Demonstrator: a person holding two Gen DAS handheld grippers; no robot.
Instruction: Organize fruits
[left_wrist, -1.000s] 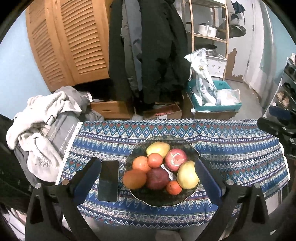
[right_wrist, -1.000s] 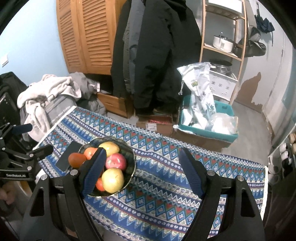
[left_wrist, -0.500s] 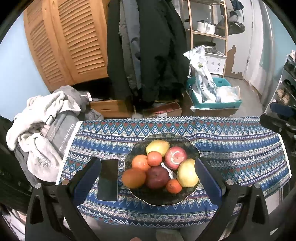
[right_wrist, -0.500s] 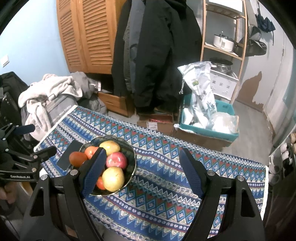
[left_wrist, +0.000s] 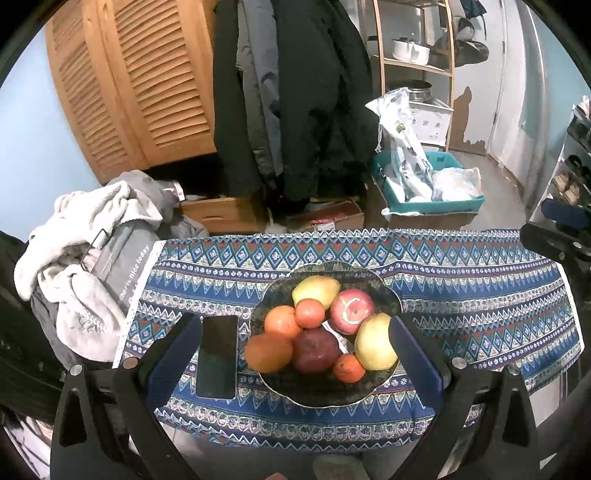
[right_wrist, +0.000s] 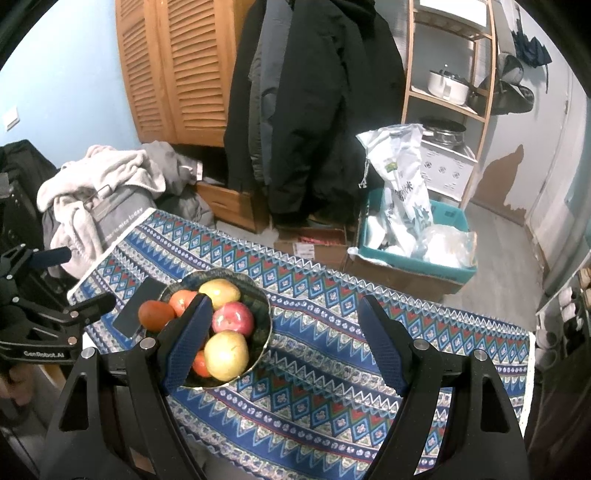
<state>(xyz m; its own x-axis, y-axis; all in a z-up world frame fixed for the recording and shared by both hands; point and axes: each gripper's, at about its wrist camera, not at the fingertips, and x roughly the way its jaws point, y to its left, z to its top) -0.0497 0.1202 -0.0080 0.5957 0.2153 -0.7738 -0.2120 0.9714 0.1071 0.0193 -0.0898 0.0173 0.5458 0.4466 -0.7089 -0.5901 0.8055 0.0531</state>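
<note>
In the left wrist view, the left tongs (left_wrist: 293, 354) are held wide apart, and nothing is gripped between them. A dark bowl (left_wrist: 384, 295) is seen on the counter (left_wrist: 480, 306), which is covered by a blue patterned cloth. The bowl lies right between the two blue fingers (left_wrist: 173, 354), a little ahead of them. The bowl is filled with fruit. A yellow mango (left_wrist: 316, 291) is at the far side, with a red apple (left_wrist: 352, 311) just beside it. A yellow apple (left_wrist: 375, 341) is at the right, close to the right finger. A dark red fruit (left_wrist: 316, 350) is in the middle, and a big orange (left_wrist: 269, 352) is at the left. Three smaller oranges are tucked among them. A black phone (left_wrist: 218, 356) lies flat on the cloth, between the bowl and the left finger. A pile of clothes (left_wrist: 85, 258) is seen past the left end of the counter.

In the right wrist view, the right tongs (right_wrist: 286, 341) are also held wide apart, with nothing gripped. The bowl (right_wrist: 264, 317) is seen low on the left, near the left end of the counter (right_wrist: 369, 350). Part of the bowl is hidden behind the left finger (right_wrist: 186, 339). Only bare cloth is seen between the two fingers. The left tongs (right_wrist: 74, 284) are seen at the left edge, near the bowl.
</note>
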